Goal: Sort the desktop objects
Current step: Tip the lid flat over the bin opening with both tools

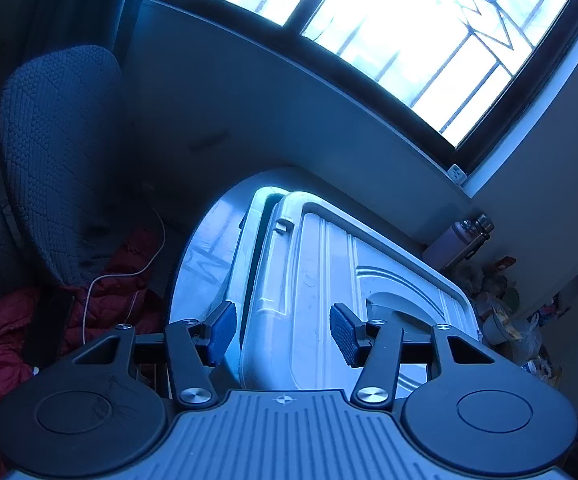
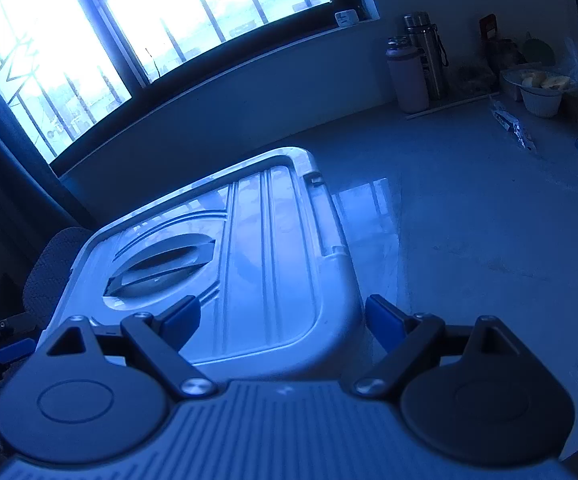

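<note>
Your left gripper [image 1: 283,334] straddles the near left edge of the white lidded box [image 1: 329,280], pads half apart; you cannot tell whether they press it. Your right gripper [image 2: 283,326] gapes wide over the box's near right corner. The box sits at the tabletop's [image 2: 469,220] left edge, contents hidden by the lid.

A white plastic storage box [image 1: 309,280] is sitting on the pale tabletop [image 2: 489,220] below the window, its ribbed lid [image 2: 265,248] lying closed on top. A recessed carry handle [image 2: 161,264] is lying flat in the oval hollow at the lid's middle. A latch notch [image 2: 315,180] is showing at one edge of the lid. The box's left end is reaching close to the table's edge.
</note>
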